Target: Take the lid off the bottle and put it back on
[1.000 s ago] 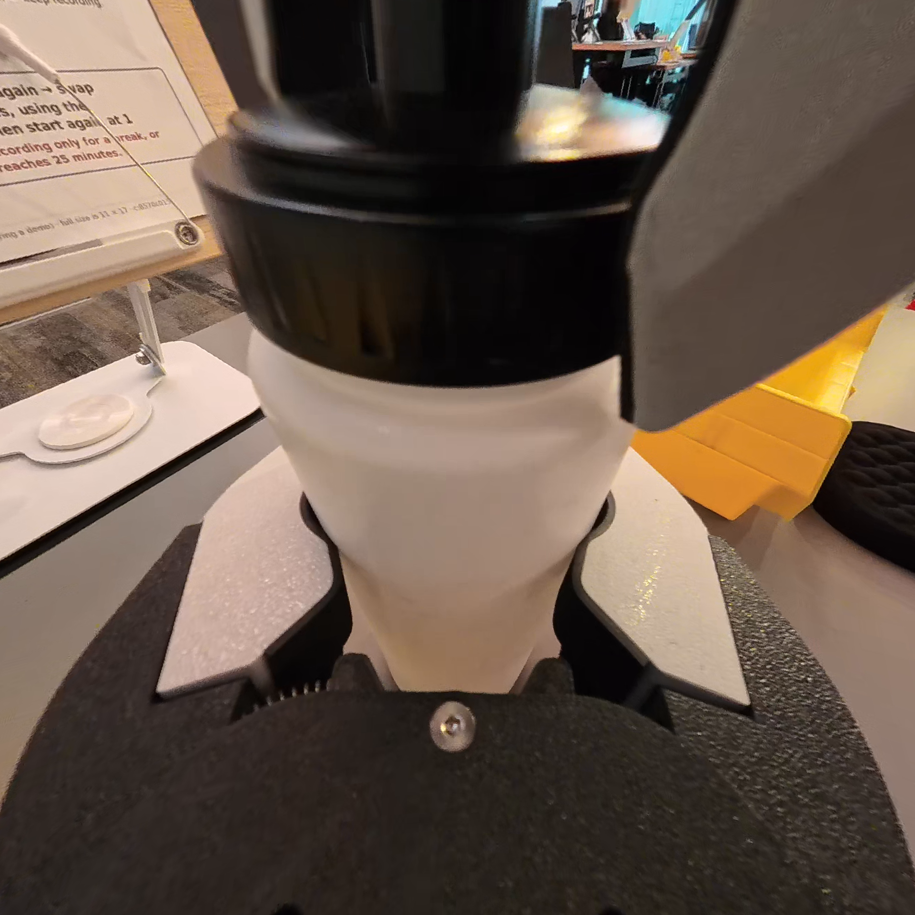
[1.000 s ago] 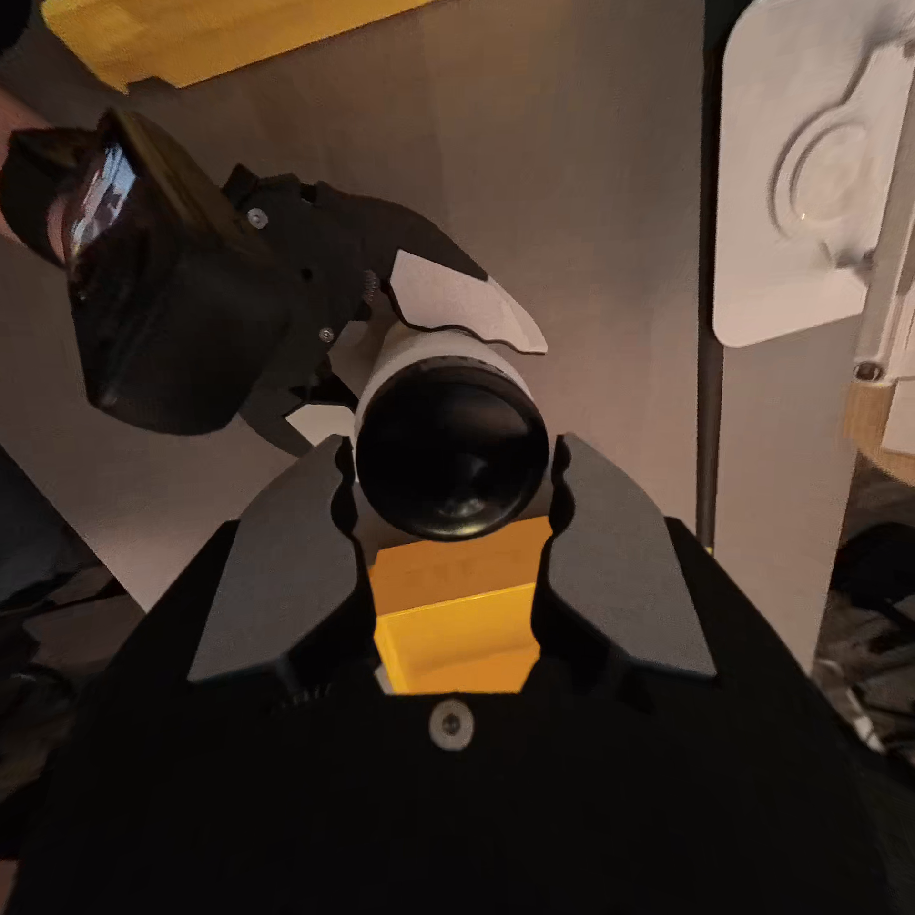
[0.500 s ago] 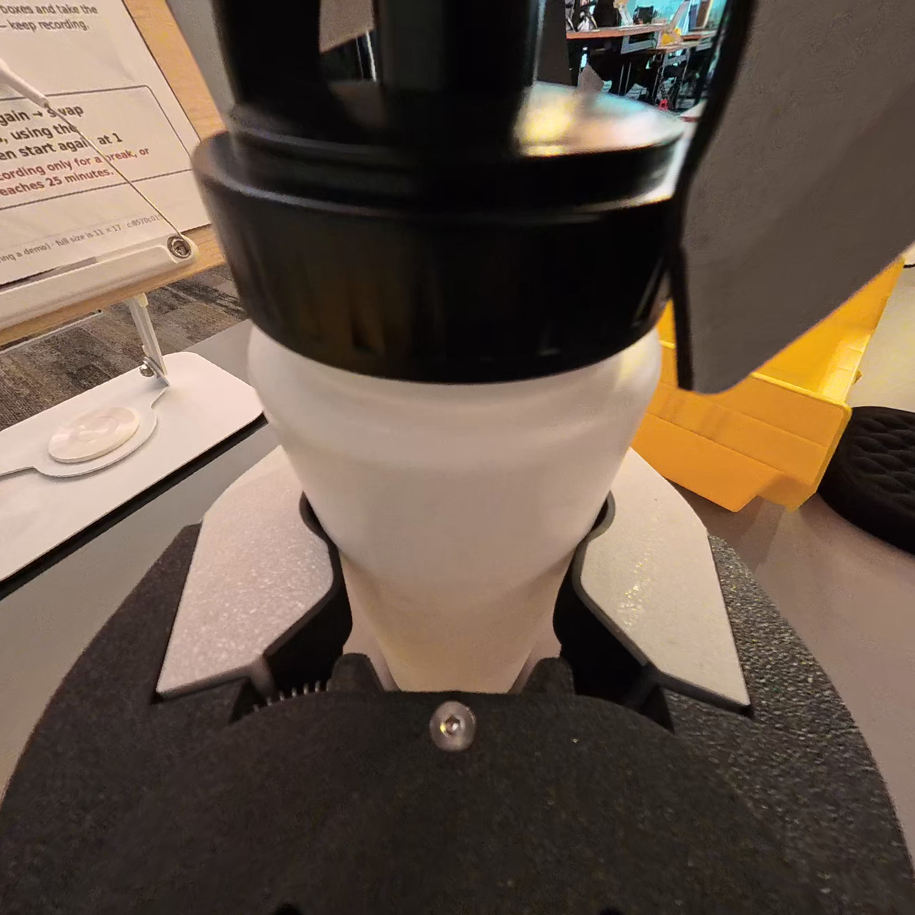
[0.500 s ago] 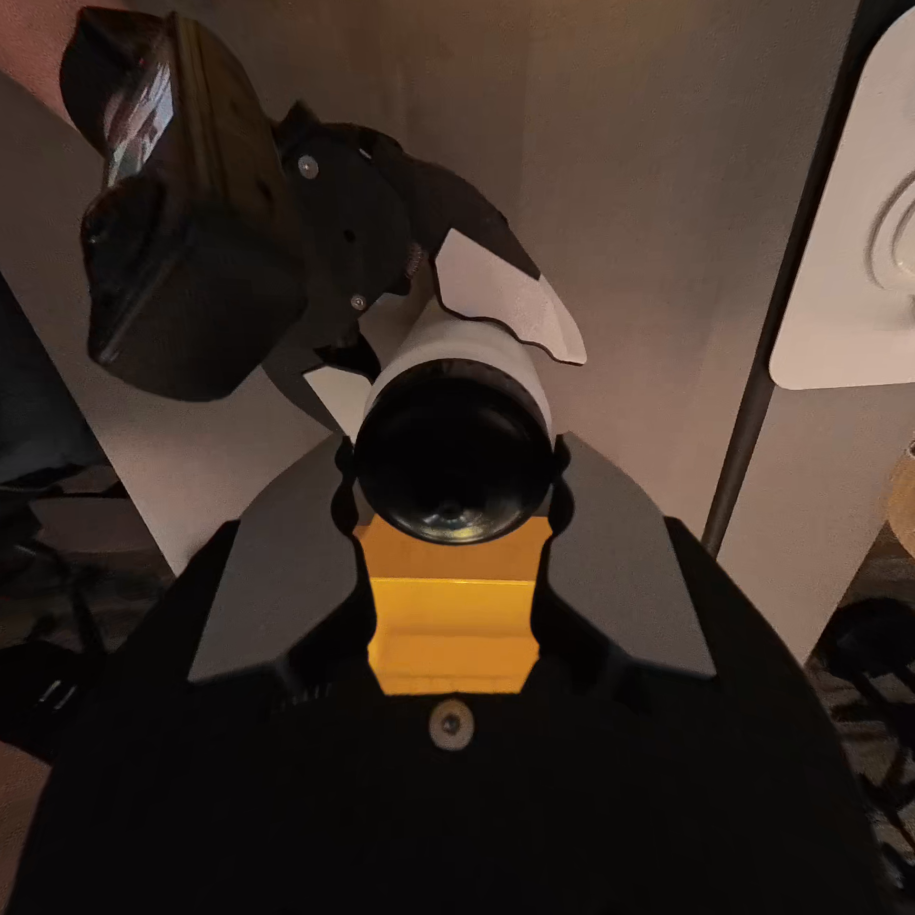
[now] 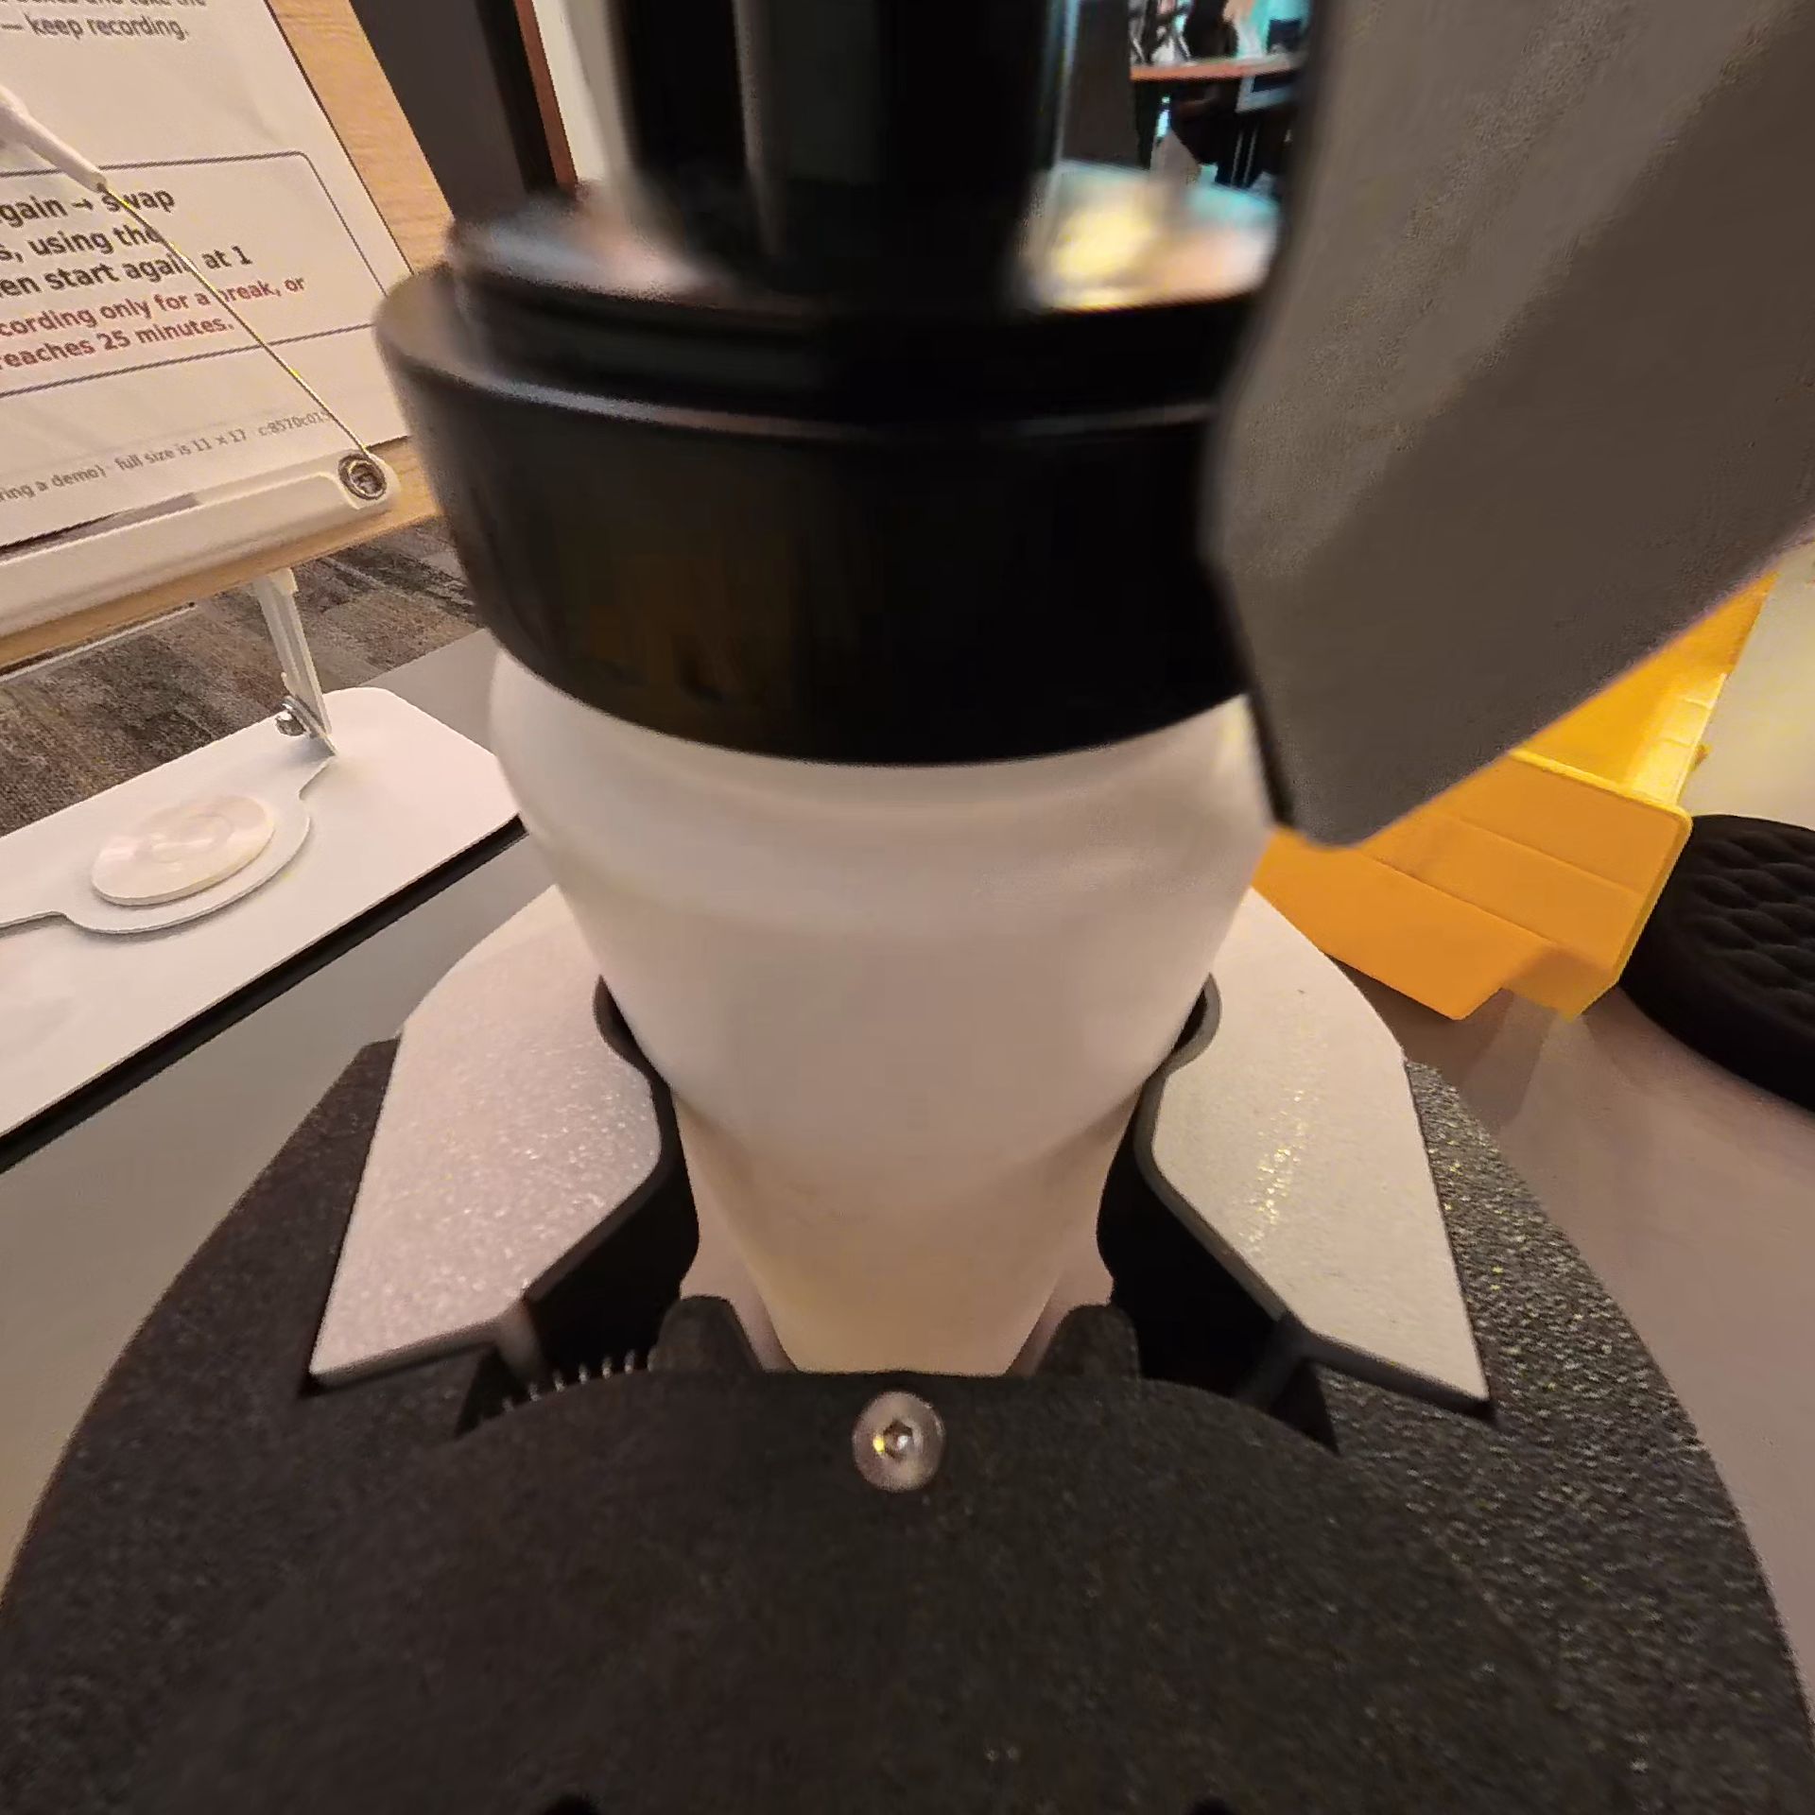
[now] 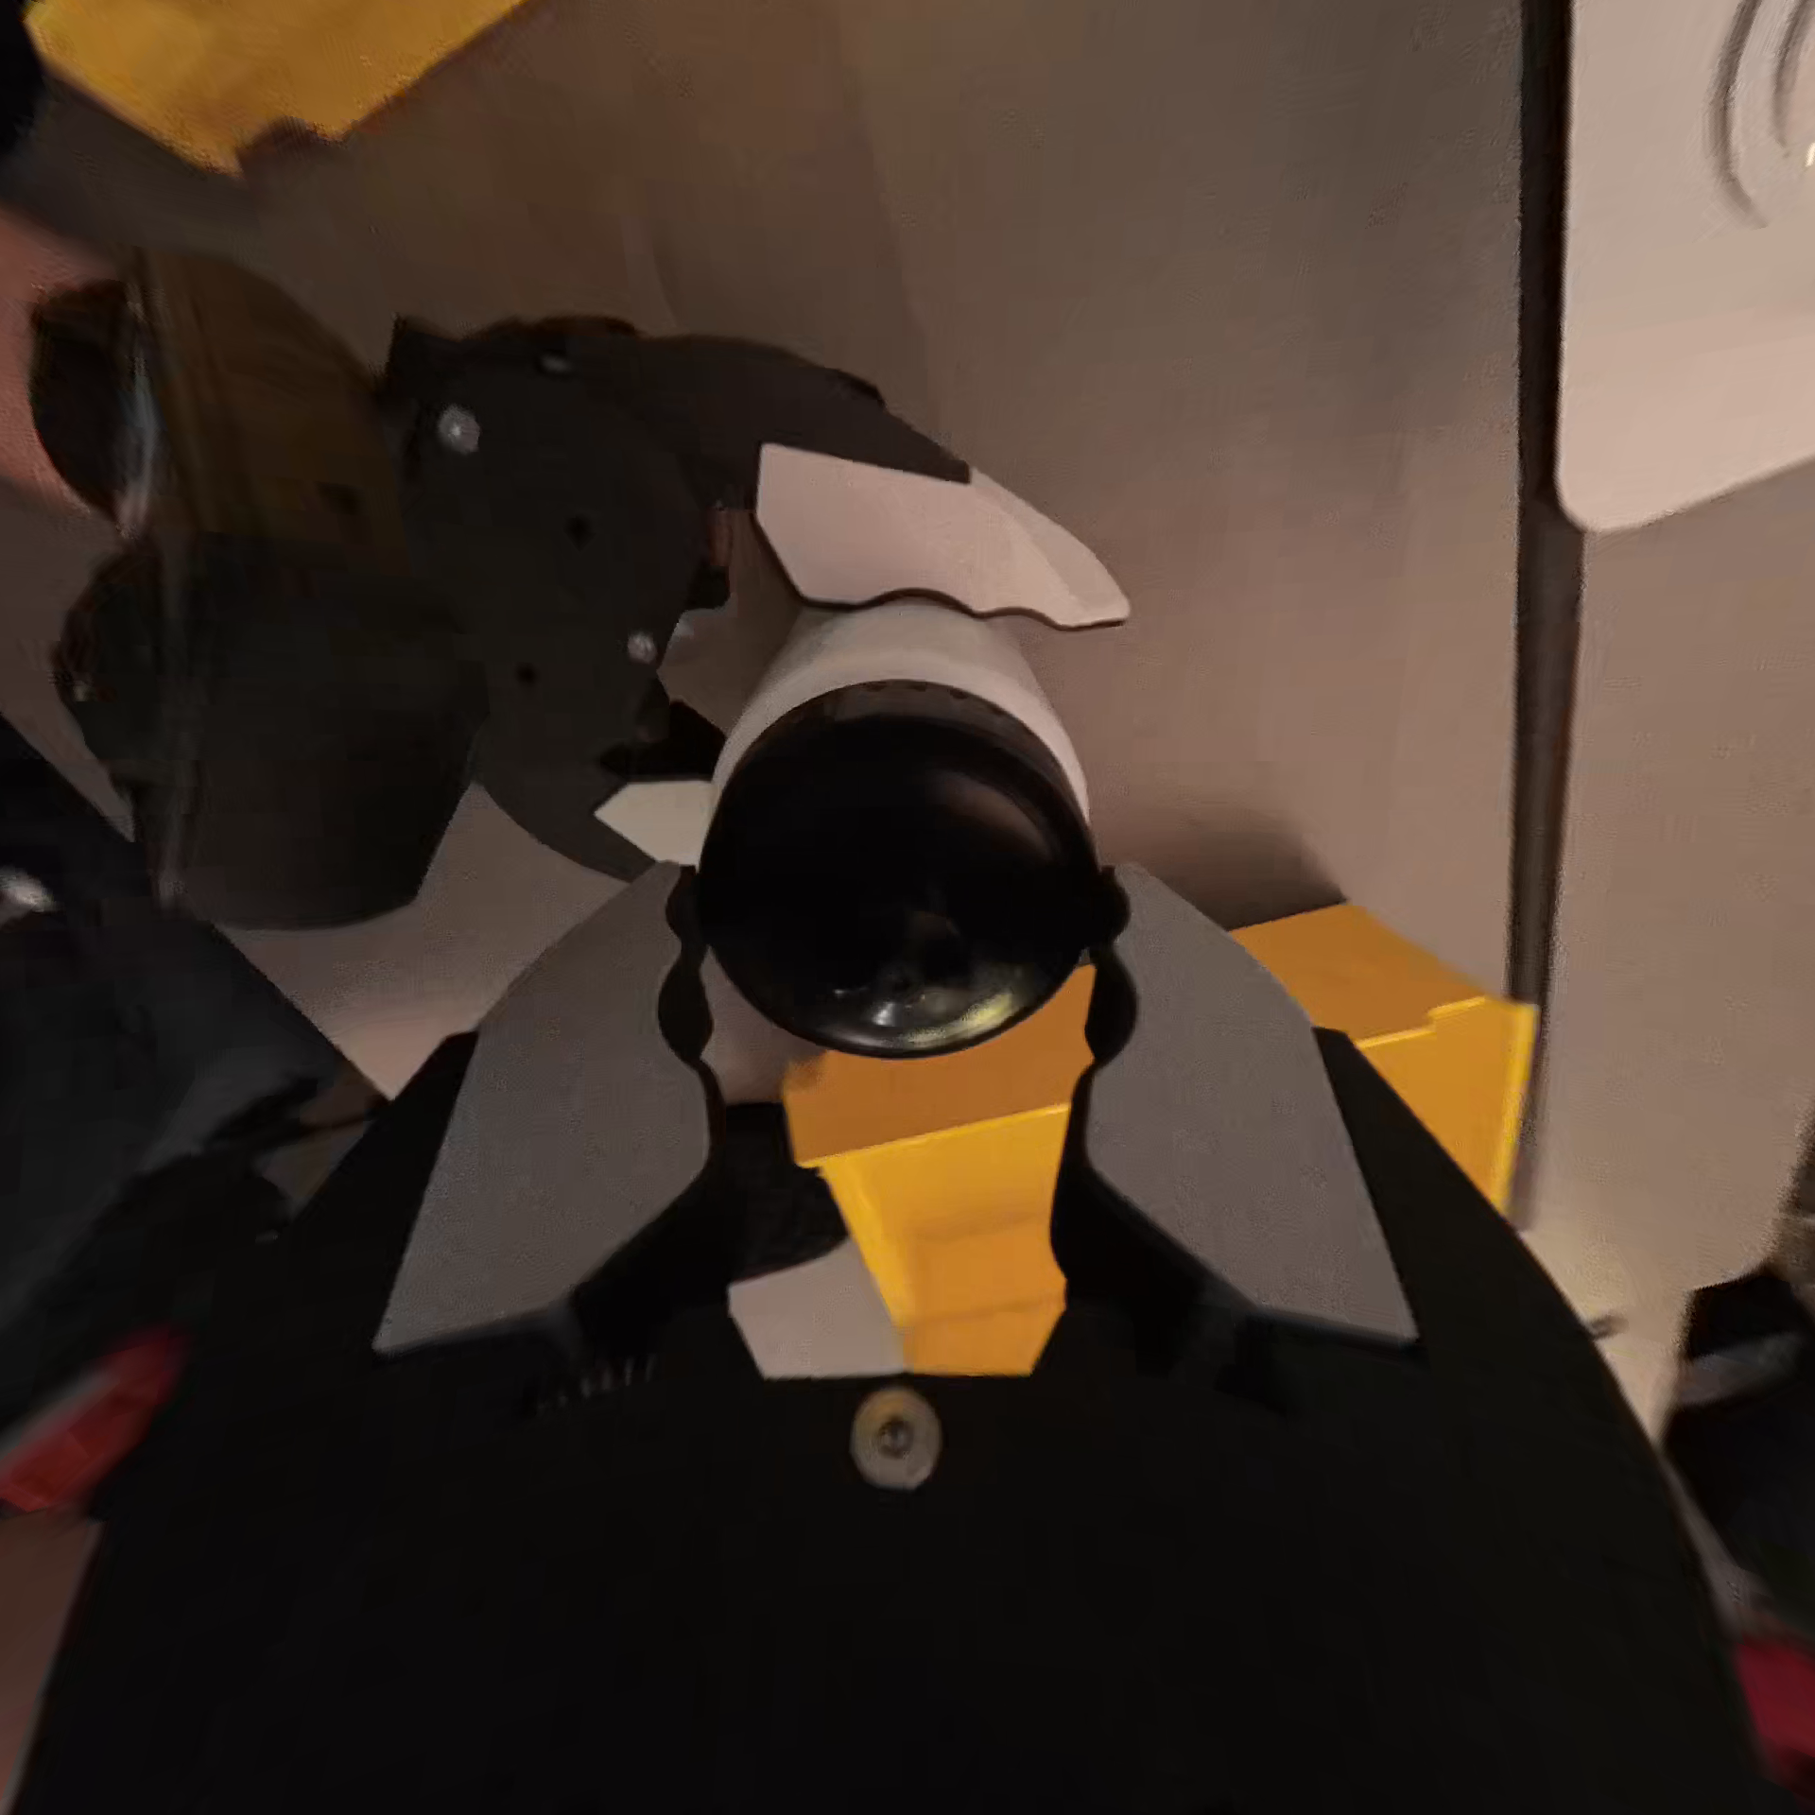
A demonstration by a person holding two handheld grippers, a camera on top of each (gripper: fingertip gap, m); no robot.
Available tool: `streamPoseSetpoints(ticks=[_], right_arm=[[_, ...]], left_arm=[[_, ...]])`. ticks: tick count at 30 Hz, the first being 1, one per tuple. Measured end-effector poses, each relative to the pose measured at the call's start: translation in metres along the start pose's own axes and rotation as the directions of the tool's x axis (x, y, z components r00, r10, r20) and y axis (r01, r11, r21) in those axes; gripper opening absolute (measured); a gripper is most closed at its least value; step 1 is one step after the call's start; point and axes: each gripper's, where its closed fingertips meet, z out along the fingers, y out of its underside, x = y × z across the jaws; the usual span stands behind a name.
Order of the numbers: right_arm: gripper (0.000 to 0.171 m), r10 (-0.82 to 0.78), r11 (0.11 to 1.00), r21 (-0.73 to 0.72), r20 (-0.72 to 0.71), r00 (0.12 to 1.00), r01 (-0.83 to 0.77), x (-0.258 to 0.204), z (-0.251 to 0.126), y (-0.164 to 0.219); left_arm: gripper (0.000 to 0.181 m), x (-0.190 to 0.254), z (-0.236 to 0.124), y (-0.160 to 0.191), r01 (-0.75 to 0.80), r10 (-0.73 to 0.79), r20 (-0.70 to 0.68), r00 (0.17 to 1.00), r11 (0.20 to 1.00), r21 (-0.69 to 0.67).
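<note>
A white bottle (image 5: 884, 982) with a black ribbed lid (image 5: 835, 550) is held upright above the grey table. My left gripper (image 5: 904, 992) is shut on the bottle's body, with a white finger on each side. My right gripper (image 6: 896, 913) comes from above, and its grey fingers (image 6: 1208, 1061) press on both sides of the lid (image 6: 894, 884). One grey finger (image 5: 1522, 393) shows at the right of the left wrist view. The lid sits on the bottle's neck and is blurred. The right wrist view also shows the bottle (image 6: 913, 648) and the left gripper's white finger (image 6: 913, 550).
A yellow bin (image 5: 1473, 884) and a black honeycomb pad (image 5: 1738, 943) lie on the table at the right. A white stand base (image 5: 196, 854) carries a sign board (image 5: 147, 295) at the left. In the right wrist view the yellow bin (image 6: 982, 1179) lies below the lid.
The right wrist view has swung around the lid one way and back, so my right gripper has twisted while gripping it. My left gripper's hold on the bottle is unchanged.
</note>
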Motion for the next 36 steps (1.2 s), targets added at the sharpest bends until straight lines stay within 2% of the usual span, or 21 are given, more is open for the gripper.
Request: streamPoseSetpoints(ticks=[2, 3, 10, 15, 28, 32, 36], right_arm=[[0.078, -0.302, 0.953, -0.013, -0.078, 0.950, 0.302, 0.005, 0.003, 0.001], [0.079, -0.364, 0.931, -0.004, -0.105, 0.926, 0.365, 0.006, 0.004, 0.000], [0.083, -0.098, 0.971, 0.214, -0.027, 0.995, 0.102, 0.004, -0.007, -0.014], [0.080, -0.021, 0.980, 0.198, 0.031, 0.999, 0.014, 0.001, 0.000, -0.011], [0.077, -0.105, 0.976, 0.193, 0.022, 0.994, 0.099, -0.001, 0.000, -0.008], [0.077, -0.219, 0.957, 0.202, 0.023, 0.976, 0.210, -0.004, -0.001, -0.006], [0.077, -0.400, 0.886, 0.270, 0.031, 0.916, 0.378, -0.012, -0.006, 0.000]], left_arm=[[0.104, -0.001, 0.000, 0.000, 0.007, -0.007, -0.001, 1.000, 1.000, 0.000], [0.104, -0.001, 0.000, 0.000, 0.010, -0.010, -0.002, 1.000, 1.000, 0.000], [0.104, -0.002, 0.000, 0.000, 0.013, -0.013, -0.002, 1.000, 1.000, -0.002], [0.104, -0.001, 0.000, 0.000, 0.007, -0.007, 0.002, 1.000, 1.000, -0.002], [0.104, 0.001, 0.000, 0.000, -0.014, 0.014, -0.009, 1.000, 1.000, 0.002], [0.104, 0.008, 0.000, -0.001, -0.029, 0.031, -0.077, 0.997, 0.999, 0.020], [0.103, 0.025, -0.003, -0.006, -0.035, 0.042, -0.194, 0.980, 0.999, 0.039]])
